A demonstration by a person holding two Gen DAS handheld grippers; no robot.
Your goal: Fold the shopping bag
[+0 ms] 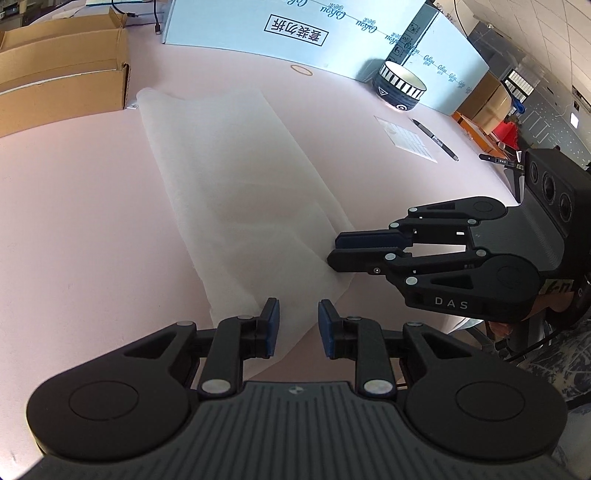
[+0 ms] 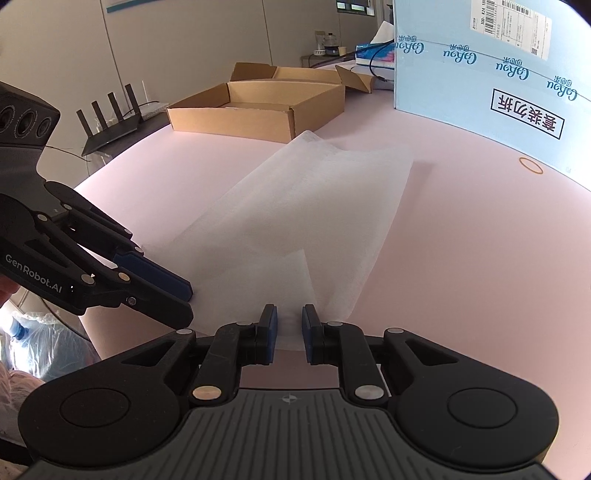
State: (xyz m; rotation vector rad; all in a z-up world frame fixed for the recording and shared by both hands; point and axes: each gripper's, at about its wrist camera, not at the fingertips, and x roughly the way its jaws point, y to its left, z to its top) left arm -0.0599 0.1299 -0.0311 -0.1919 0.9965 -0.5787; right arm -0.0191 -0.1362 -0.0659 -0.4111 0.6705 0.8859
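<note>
A thin white translucent shopping bag (image 1: 240, 192) lies flat and lengthwise on the pink table (image 1: 74, 221), with a folded layer near its close end. My left gripper (image 1: 299, 325) is open at the bag's near corner, its blue pads either side of the fabric edge. My right gripper (image 1: 332, 251) comes in from the right at the bag's side edge. In the right wrist view the bag (image 2: 306, 214) runs away from me. There the right gripper (image 2: 289, 326) stands narrowly open with the bag's near edge between its pads, and the left gripper (image 2: 190, 302) is at the left corner.
Open cardboard boxes (image 1: 62, 85) stand past the bag's far end. A large light blue carton (image 1: 332, 33) lines the back. A striped bowl (image 1: 400, 86), a paper sheet (image 1: 404, 138), a pen (image 1: 436, 138) and a rubber band (image 1: 301, 70) lie to the right. A router (image 2: 110, 122) stands off the table.
</note>
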